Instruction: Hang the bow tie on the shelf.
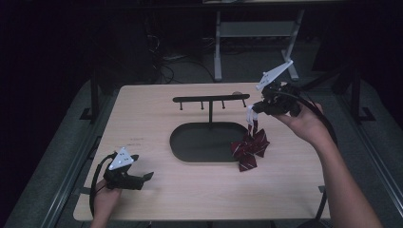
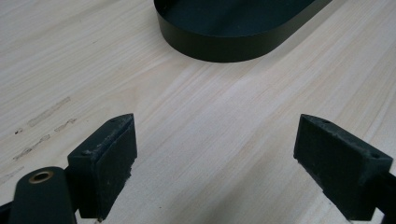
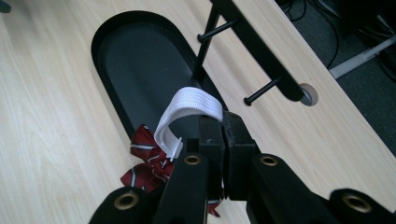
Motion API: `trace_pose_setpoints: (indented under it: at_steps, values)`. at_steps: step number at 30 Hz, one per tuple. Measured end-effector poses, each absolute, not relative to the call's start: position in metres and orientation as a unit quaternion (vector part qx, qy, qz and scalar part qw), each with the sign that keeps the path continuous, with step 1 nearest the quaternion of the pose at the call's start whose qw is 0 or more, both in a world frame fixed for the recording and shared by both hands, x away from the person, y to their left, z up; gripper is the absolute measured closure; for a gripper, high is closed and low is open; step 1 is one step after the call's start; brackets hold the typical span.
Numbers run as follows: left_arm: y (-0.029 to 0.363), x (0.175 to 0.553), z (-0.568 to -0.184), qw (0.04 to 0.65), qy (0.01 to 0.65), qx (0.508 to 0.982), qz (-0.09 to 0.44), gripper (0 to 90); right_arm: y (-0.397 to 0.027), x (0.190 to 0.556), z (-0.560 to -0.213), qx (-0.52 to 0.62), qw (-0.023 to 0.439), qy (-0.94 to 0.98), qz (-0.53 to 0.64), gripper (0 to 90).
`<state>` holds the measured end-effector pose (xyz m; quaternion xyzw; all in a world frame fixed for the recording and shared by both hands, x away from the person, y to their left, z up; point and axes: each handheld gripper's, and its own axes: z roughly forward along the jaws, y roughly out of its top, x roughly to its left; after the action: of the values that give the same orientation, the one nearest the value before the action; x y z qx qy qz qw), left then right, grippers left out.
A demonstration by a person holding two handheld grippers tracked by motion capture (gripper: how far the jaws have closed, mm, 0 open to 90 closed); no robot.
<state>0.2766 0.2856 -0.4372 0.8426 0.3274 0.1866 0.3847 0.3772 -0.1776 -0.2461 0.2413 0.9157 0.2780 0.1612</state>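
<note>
My R gripper is up over the far right of the table, jaws pinched tight on the white elastic band of a red striped bow tie. The band loops up out of the closed jaws in the right gripper view; the bow hangs below w/ its lower end touching down by the right end of the black oval tray, partly on its rim, partly on the wood. From the tray's far edge a thin post rises to a black rack bar w/ small pegs hanging under it. The bar sits just left of my R gripper, not touching.

My L gripper is low at the near left corner, jaws spread wide w/ nothing between them, just bare wood in the left gripper view. Tray's rounded end lies ahead of it, well apart. Faint scuff marks on the wood near the left jaw.
</note>
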Motion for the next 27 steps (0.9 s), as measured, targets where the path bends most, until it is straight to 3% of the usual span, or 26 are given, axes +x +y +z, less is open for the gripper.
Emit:
trace_pose_setpoints:
  at_steps: [27]
  values:
    - [0.287,0.281,-0.438,0.390,0.333,0.839,0.182,13.2,-0.166,0.420,-0.233,0.262,0.160,0.916,0.257,87.9]
